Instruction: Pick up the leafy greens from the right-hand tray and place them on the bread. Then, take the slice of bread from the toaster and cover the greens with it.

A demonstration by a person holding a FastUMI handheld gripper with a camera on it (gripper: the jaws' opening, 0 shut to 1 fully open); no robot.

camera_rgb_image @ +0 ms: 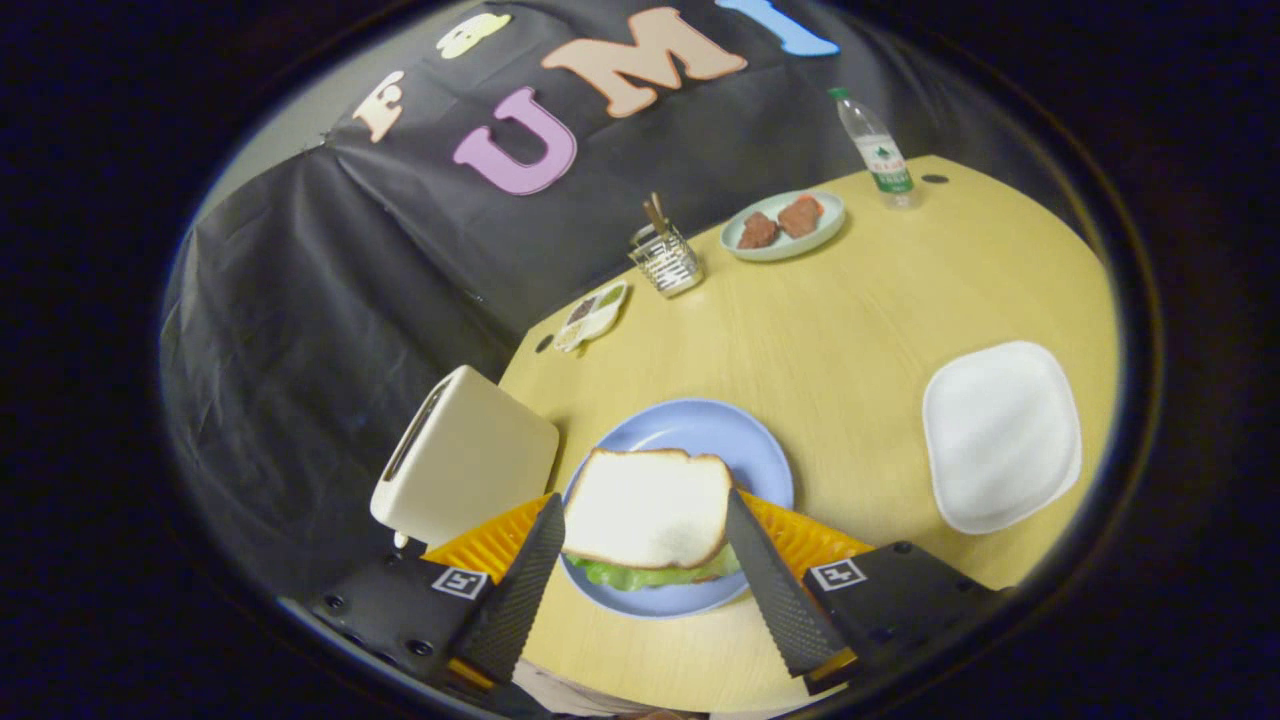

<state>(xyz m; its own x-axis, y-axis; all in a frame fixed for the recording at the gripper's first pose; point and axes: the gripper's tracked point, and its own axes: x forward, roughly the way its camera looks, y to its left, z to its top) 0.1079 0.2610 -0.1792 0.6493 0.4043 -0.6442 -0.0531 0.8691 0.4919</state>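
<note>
A blue plate [690, 418] lies just ahead of me on the wooden table [850, 330]. On it sits a sandwich: leafy greens [650, 576] peek out under a white bread slice [650, 505] that lies on top. My gripper [645, 500] reaches over the plate, and both fingertips press against the left and right edges of that top slice. The white toaster [465, 465] stands left of the plate; I cannot see into its slot. To the right lies the white square tray [1000, 435], bare.
Farther back stand a wire cutlery holder [667, 262], a small divided dish [592, 315], a pale plate with two brown pieces [783, 226] and a water bottle [875, 150]. The black cloth wall runs behind the table.
</note>
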